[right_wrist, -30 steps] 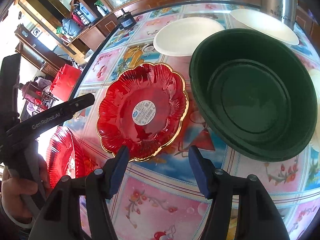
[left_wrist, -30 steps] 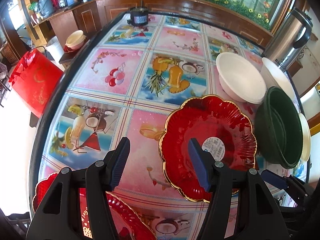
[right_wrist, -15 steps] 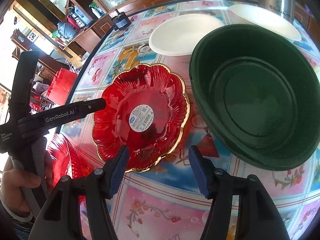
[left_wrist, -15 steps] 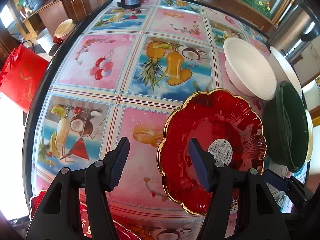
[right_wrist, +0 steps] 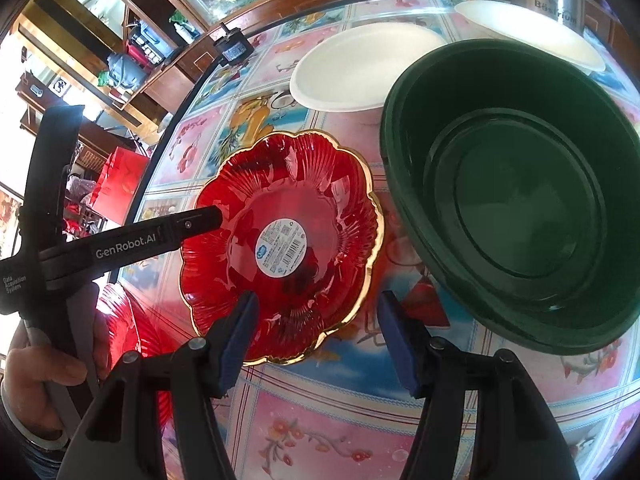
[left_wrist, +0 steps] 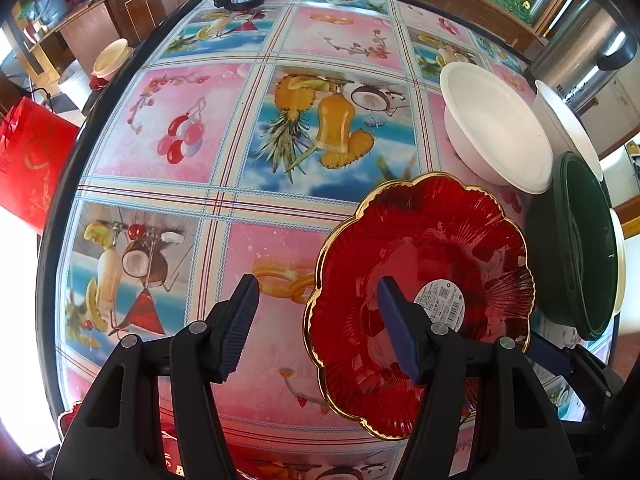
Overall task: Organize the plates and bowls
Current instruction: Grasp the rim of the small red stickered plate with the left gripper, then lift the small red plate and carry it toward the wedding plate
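The red scalloped plate (left_wrist: 420,304) lies flat, face up, on the patterned table (left_wrist: 256,200), just beside the green bowl (right_wrist: 516,200). Being round, it has no long axis or heading; only its gold rim matters. My left claw (left_wrist: 316,316) straddles that rim on the plate's left side, jaws apart, one finger over the plate and one over the cloth, clamped on nothing. My right claw (right_wrist: 316,320) hangs apart at the near rim, empty. I judge the left nearer to gripping.

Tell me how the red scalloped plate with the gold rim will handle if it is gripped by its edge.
The red plate looks glossy, so probably slippery. It seems rigid, glass-like, likely fragile. Wide and shallow, it may tilt when held by one edge.
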Tool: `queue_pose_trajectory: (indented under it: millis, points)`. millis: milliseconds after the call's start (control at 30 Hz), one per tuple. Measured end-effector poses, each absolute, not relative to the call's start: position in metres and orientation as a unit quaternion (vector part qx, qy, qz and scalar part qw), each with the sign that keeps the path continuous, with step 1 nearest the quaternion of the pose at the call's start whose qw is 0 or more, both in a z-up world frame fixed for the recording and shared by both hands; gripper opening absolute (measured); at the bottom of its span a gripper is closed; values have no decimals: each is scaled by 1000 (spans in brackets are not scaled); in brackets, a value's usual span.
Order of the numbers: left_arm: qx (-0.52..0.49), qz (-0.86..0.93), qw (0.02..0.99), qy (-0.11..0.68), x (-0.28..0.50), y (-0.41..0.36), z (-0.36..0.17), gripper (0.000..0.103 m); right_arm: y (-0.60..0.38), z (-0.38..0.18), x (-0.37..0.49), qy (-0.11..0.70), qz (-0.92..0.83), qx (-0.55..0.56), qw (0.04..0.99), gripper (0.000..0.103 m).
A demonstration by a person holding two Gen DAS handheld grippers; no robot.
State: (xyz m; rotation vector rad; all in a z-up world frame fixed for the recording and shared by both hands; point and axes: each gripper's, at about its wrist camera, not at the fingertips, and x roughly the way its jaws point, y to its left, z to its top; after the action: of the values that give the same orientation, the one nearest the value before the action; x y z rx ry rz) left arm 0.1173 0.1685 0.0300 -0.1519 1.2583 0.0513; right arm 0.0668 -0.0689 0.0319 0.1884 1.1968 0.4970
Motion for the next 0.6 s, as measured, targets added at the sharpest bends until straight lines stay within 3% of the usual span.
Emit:
queue_pose_trajectory:
  millis: [367,600]
  points:
    - [-55,22,802,594,120,160,24,62,-71,29,67,554,218,102,797,61]
    - [-44,24,801,596,122,159,22,62,-76,26,69,553,213,112,798,41]
